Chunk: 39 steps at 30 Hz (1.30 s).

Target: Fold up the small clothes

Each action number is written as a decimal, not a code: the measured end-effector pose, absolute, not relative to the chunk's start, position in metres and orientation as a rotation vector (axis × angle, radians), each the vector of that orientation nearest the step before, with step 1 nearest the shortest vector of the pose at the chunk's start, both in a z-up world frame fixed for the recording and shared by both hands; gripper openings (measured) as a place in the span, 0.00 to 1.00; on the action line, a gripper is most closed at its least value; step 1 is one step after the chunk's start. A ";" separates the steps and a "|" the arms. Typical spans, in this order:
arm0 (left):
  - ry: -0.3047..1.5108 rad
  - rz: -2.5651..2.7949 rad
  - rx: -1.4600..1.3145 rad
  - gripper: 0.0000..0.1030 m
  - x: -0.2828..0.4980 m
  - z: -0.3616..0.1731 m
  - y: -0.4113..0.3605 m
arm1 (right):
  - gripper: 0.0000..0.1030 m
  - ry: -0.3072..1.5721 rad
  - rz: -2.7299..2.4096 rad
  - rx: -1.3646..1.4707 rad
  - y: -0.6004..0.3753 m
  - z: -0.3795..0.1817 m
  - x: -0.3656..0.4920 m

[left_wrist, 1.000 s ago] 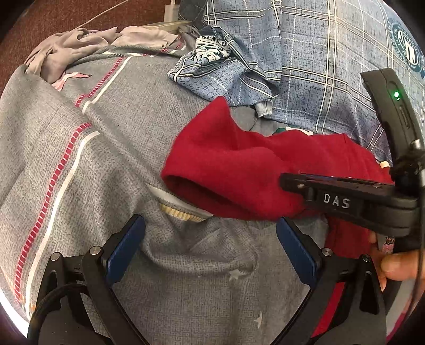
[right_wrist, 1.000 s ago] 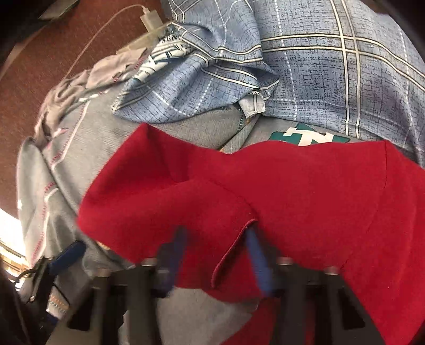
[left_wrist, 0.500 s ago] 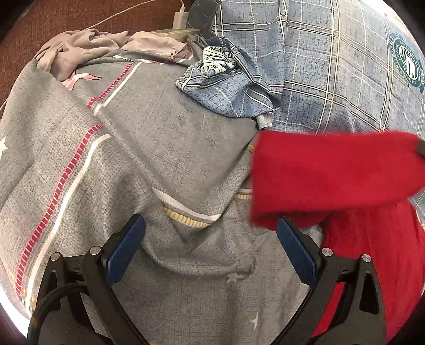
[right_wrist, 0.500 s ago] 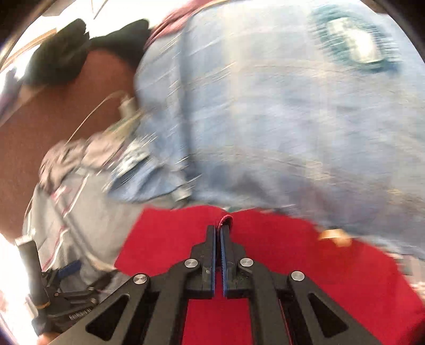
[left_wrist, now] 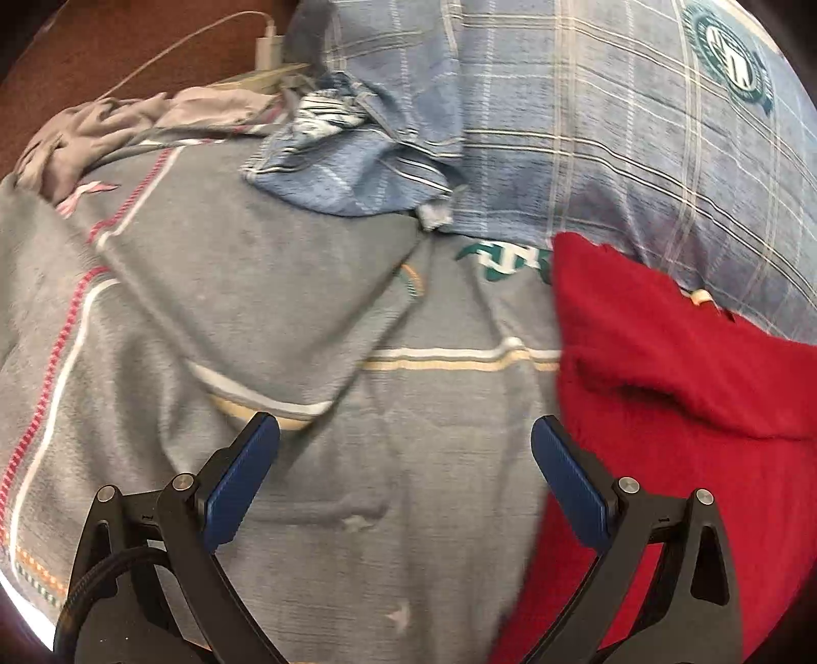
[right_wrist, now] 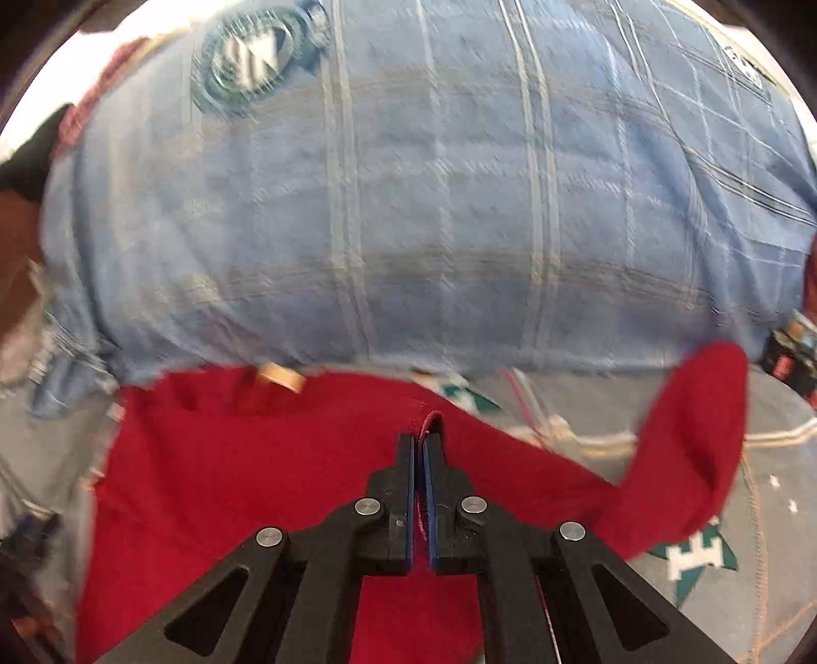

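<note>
A dark reddish-brown surface, possibly a floor or carpet, shows bare only at its far left corner. A white cable runs across it to a white plug. The rest is covered by a heap of clothes. A crumpled pale grey garment lies near the cable. A large grey cloth with red and white stripes spreads over the left and near part. A blue plaid cloth with a green round badge covers the far right. A red garment lies on top of these, at the right.
</note>
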State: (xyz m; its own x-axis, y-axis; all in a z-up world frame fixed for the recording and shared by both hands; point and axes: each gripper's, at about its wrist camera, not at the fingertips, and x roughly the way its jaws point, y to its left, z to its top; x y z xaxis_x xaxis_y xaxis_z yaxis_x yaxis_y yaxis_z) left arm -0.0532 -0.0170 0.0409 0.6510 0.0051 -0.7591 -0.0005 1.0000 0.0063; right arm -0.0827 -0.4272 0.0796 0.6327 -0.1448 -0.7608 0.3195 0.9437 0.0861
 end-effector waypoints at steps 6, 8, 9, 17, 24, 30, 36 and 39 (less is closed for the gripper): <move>0.870 -0.095 -0.001 0.97 -0.052 0.059 -0.042 | 0.18 0.897 -0.294 0.141 -0.420 0.069 -0.090; 0.849 -0.100 0.010 0.97 -0.048 0.067 -0.052 | 0.54 0.854 -0.264 0.119 -0.406 0.082 -0.095; 0.845 -0.101 0.012 0.97 -0.043 0.069 -0.057 | 0.60 0.804 -0.223 0.144 -0.398 0.091 -0.098; 0.927 -0.055 -0.020 0.97 0.003 0.034 -0.063 | 0.52 0.808 0.101 0.129 -0.304 0.079 -0.030; 0.993 -0.060 -0.081 0.97 0.016 0.015 -0.048 | 0.53 0.881 0.262 -0.094 -0.246 0.039 0.057; 0.973 -0.046 -0.041 0.97 0.015 0.013 -0.054 | 0.03 0.965 0.324 -0.162 -0.233 0.012 0.068; 0.961 -0.037 -0.025 0.97 0.014 0.013 -0.058 | 0.03 0.930 0.192 -0.119 -0.246 0.014 0.076; 0.949 -0.035 0.007 0.97 0.015 0.014 -0.061 | 0.03 0.924 0.160 -0.128 -0.242 0.010 0.072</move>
